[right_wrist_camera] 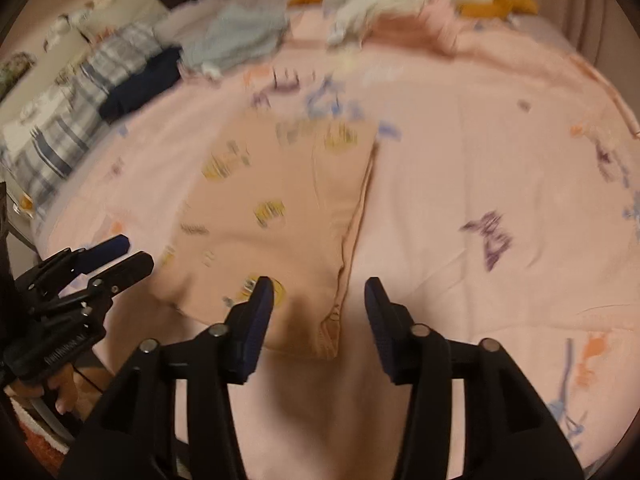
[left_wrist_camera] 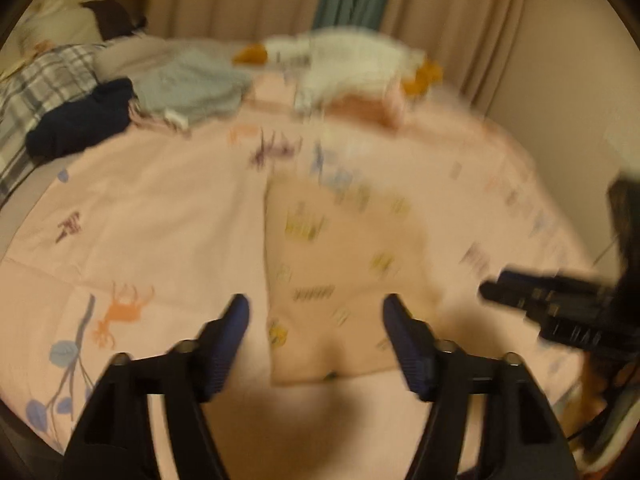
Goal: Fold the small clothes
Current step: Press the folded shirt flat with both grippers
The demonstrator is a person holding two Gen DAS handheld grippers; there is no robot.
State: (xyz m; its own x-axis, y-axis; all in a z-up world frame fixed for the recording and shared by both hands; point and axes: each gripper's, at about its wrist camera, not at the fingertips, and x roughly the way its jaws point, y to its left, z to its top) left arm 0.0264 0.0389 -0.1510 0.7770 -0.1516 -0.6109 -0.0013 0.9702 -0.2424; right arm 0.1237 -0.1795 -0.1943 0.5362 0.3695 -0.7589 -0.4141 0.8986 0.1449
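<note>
A small peach garment [left_wrist_camera: 344, 280] with a little yellow and grey print lies folded flat on the pink bedcover [left_wrist_camera: 160, 208]. My left gripper [left_wrist_camera: 316, 304] hovers open just above its near edge, nothing between the blue pads. The right wrist view shows the same garment [right_wrist_camera: 280, 208], with my right gripper [right_wrist_camera: 320, 284] open above its near right corner, pads apart from the cloth. Each gripper shows in the other's view: the right one [left_wrist_camera: 492, 292] at the right edge, the left one [right_wrist_camera: 132, 252] at the left edge. Both views are blurred.
Folded clothes sit at the back left: a dark navy piece [left_wrist_camera: 84, 120], a light blue-grey piece [left_wrist_camera: 192, 88] and a plaid pile [left_wrist_camera: 36, 88]. A white and orange plush toy [left_wrist_camera: 344, 60] lies on pink cloth at the back. Curtains [left_wrist_camera: 440, 12] hang behind the bed.
</note>
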